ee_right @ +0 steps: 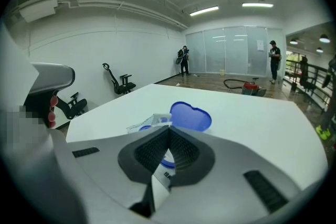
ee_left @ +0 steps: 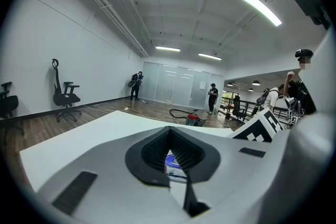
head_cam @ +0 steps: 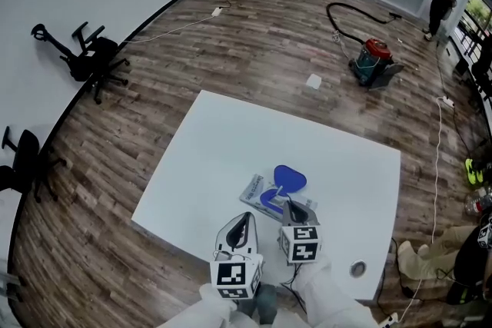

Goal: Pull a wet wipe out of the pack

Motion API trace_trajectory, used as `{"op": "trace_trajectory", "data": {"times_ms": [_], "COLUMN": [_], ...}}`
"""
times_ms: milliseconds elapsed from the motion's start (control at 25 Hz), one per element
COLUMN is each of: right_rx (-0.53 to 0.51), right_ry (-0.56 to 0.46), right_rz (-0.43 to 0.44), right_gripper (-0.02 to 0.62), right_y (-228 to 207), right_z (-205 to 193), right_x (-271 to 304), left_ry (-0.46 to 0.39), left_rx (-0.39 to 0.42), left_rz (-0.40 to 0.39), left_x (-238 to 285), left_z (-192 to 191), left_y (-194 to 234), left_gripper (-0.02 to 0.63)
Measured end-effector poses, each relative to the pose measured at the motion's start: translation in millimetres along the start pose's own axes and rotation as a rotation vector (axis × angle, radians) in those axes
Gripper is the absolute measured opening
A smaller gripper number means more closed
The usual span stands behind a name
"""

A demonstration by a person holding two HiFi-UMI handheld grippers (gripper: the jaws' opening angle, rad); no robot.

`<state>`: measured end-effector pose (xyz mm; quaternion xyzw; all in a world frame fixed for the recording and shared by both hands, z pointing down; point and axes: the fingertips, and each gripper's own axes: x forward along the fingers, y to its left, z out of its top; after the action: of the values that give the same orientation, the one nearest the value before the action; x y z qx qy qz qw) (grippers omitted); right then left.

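Observation:
The wet wipe pack point(head_cam: 256, 192) lies flat on the white table point(head_cam: 215, 142), near its front edge. Its blue heart-shaped lid point(head_cam: 290, 179) stands flipped open above a blue-ringed opening. My right gripper point(head_cam: 287, 202) is shut, its tips over the pack's near right part; whether they touch it I cannot tell. In the right gripper view the lid point(ee_right: 190, 115) and a white corner of the pack point(ee_right: 143, 124) show just beyond the shut gripper point(ee_right: 169, 128). My left gripper point(head_cam: 244, 217) is shut and sits nearer than the pack, apart from it. The pack point(ee_left: 172, 161) shows through its jaw gap point(ee_left: 169, 129).
A round grommet point(head_cam: 357, 268) sits in the table's near right corner. On the wood floor are a red vacuum cleaner point(head_cam: 374, 57) with its hose, a tipped black office chair point(head_cam: 88, 57) and cables. People stand far back; one sits at the right point(head_cam: 461, 261).

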<state>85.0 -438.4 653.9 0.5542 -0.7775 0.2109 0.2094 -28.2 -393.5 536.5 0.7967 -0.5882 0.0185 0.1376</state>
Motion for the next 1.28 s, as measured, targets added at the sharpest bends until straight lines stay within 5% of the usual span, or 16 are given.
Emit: {"op": "trace_trajectory", "data": {"times_ms": [1280], "right_rx": [0.030], "right_ry": [-0.195], "right_rz": [0.012], "right_gripper": [0.010], "right_y": [-10.7], "right_z": [81.6], "right_x": [-77.1], "left_ry": [-0.080], "left_rx": [0.043], "left_rz": [-0.065], "left_x": [-26.9], "left_z": [40.6], "left_y": [-25.9], "left_gripper": [0.000]}}
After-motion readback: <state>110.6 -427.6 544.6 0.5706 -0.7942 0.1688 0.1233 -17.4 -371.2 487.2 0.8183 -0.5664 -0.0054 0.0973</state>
